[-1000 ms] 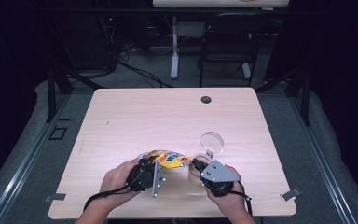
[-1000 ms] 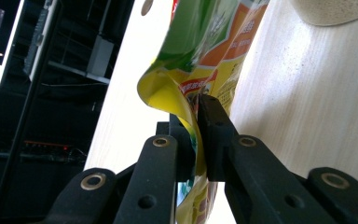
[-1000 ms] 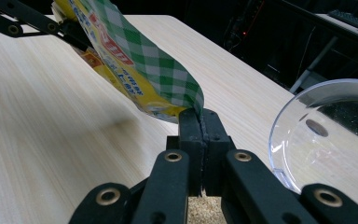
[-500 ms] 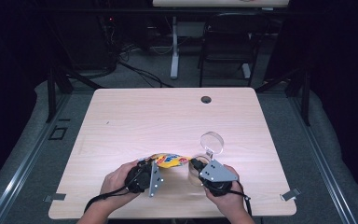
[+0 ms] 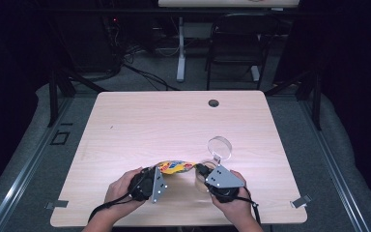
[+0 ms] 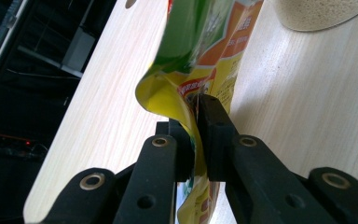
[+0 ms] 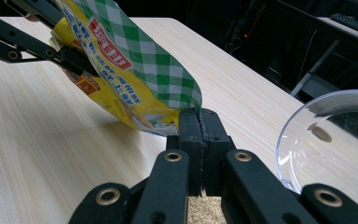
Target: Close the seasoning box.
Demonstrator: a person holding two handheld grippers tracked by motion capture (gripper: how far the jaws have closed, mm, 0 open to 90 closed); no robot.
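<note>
Holding the yellow snack bag between your two tools, you have it up off the table, near the front edge. Your left hand-held gripper pinches one end of the bag tight, with its jaws squeezed onto the crinkly edge. Your right hand-held gripper pinches the other end, jaws pressed together on the corner with the green checks. Just under and beside the right one sits a clear jar with pale grains in it, and its round clear lid rests on the table close by. It looks like you want to tear or open the bag and maybe pour it into the jar, though that is only a guess. To do it well, keep both grips firm and pull slowly apart. Keep the bag's open end over the jar so nothing spills. Mind you don't bump the jar or knock the lid.
</note>
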